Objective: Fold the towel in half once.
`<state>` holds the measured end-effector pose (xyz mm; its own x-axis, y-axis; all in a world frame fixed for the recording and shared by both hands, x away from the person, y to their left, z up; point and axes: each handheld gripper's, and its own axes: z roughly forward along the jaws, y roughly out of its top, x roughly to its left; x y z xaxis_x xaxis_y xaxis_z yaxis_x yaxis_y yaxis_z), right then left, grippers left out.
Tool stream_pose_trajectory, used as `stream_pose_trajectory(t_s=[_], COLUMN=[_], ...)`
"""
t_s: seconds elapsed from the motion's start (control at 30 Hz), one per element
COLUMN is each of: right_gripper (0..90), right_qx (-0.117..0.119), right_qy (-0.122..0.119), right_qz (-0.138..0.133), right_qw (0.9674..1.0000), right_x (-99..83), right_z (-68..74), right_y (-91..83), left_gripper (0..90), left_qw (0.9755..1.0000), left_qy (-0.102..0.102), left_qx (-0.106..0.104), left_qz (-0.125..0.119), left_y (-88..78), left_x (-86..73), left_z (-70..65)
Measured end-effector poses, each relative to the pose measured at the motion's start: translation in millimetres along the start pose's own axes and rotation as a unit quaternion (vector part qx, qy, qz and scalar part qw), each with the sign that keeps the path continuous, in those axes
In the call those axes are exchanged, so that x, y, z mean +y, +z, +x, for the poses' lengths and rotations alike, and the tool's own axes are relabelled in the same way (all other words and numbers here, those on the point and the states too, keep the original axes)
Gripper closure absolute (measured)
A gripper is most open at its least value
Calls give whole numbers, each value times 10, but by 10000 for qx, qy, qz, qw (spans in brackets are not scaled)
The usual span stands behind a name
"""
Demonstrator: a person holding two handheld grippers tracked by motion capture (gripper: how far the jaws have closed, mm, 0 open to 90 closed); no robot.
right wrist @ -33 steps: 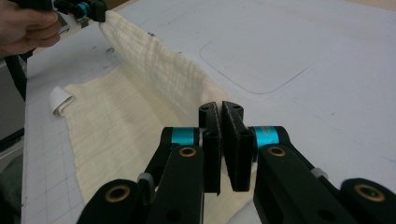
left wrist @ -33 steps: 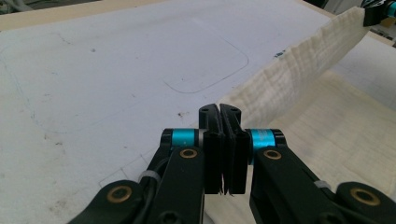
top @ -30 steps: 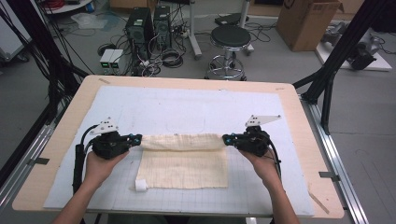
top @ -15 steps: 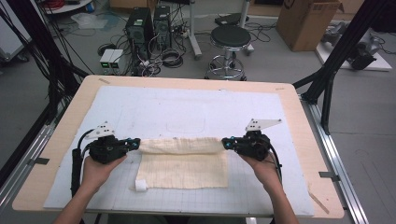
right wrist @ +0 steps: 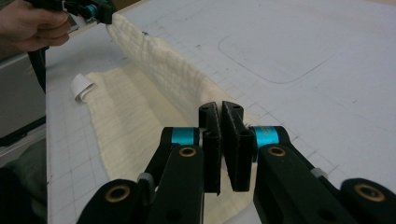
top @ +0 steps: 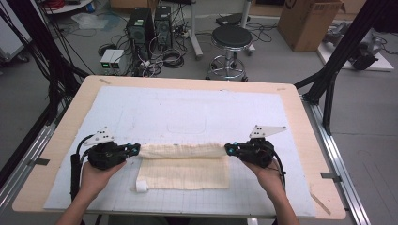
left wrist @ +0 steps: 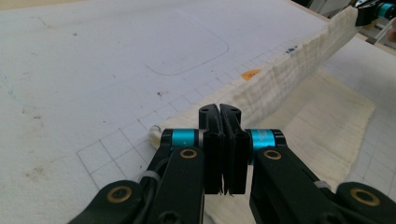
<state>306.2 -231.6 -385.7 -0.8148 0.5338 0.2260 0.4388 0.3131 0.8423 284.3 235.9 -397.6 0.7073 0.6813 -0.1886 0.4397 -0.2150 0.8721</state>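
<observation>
A cream waffle-weave cloth point(top: 183, 172) lies on the white gridded mat point(top: 197, 112), near the front of the table. Its far edge is raised and pulled taut between the two grippers. My left gripper point(top: 135, 149) is shut on the left end of that edge; in the left gripper view the jaws point(left wrist: 219, 112) pinch the cloth point(left wrist: 299, 70). My right gripper point(top: 229, 149) is shut on the right end, and its jaws point(right wrist: 221, 109) clamp the cloth point(right wrist: 159, 65). A white tag point(top: 141, 186) curls at the cloth's near left corner.
The mat covers a wooden table point(top: 307, 140) with bare margins at the sides. Beyond the far edge stand a black stool point(top: 230, 42), computer towers point(top: 150, 23) with cables, and a cardboard box point(top: 307, 23). Black frame posts point(top: 328, 79) rise at the right.
Both grippers have drawn the held cloth edge slightly nearer to the person, over the flat part of the cloth. Their jaws stay shut.
</observation>
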Motion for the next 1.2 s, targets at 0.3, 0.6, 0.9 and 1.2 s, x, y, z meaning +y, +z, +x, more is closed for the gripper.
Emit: stream_pose_trajectory(t_s=[0.3, 0.6, 0.9, 1.2], right_gripper=[865, 865, 864, 861], right_qx=[30, 34, 113, 300], right_qy=[-40, 2, -5, 89], right_qz=[136, 298, 311, 432], right_qw=[9999, 9995, 9995, 9986], right_x=[-108, -253, -381, -526], right_z=[58, 91, 152, 175], right_y=[30, 74, 63, 56], left_gripper=[875, 875, 874, 872], left_qw=[9999, 9996, 9989, 9983], left_qy=[61, 73, 146, 138], left_qx=[-30, -146, -258, -342], left_qz=[103, 251, 371, 459], left_y=[-24, 20, -28, -61], left_x=[-103, -247, -357, -447], left_z=[-46, -129, -218, -252])
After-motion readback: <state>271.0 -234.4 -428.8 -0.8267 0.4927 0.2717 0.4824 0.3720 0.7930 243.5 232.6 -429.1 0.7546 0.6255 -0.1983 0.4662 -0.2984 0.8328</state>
